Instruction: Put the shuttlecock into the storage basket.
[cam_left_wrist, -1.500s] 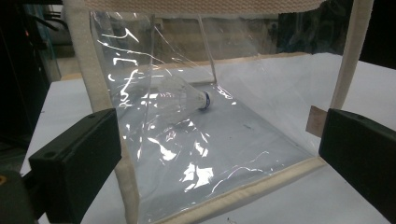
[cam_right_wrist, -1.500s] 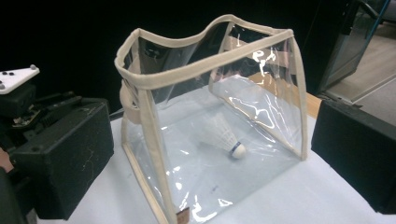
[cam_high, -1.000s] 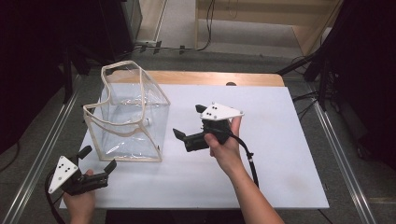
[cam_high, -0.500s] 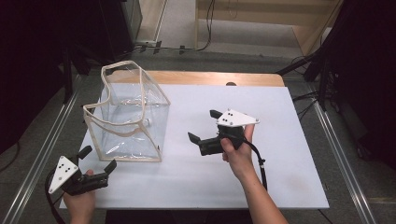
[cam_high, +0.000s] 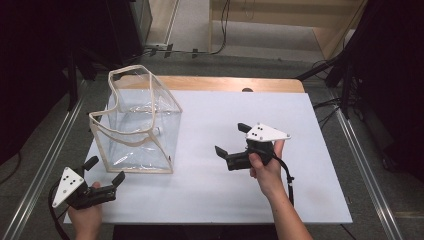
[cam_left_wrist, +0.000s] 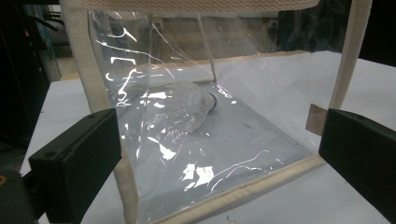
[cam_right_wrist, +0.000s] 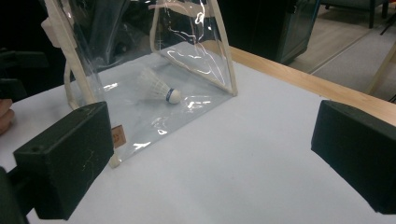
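A clear plastic bag (cam_high: 135, 125) with cream trim stands open-topped at the left of the white table (cam_high: 310, 165). A white shuttlecock (cam_high: 156, 131) lies on its side inside it. My left gripper (cam_high: 105, 169) is open at the table's near left corner, just short of the bag, with nothing between its jaws. In the left gripper view the shuttlecock (cam_left_wrist: 187, 105) shows through the bag's wall (cam_left_wrist: 84, 70). My right gripper (cam_high: 231, 138) is open and empty over the table's middle, apart from the bag. The right gripper view shows the shuttlecock (cam_right_wrist: 159, 86) in the bag (cam_right_wrist: 223, 56).
A wooden strip (cam_high: 225, 82) runs along the table's far edge. Metal rails (cam_high: 367, 170) flank the table on both sides. A small tan label (cam_right_wrist: 117, 136) hangs at the bag's near corner. Bare table surface lies right of the bag.
My right gripper has drawn away from the bag, moving right and toward the near side. The left gripper, the bag and the shuttlecock have stayed put.
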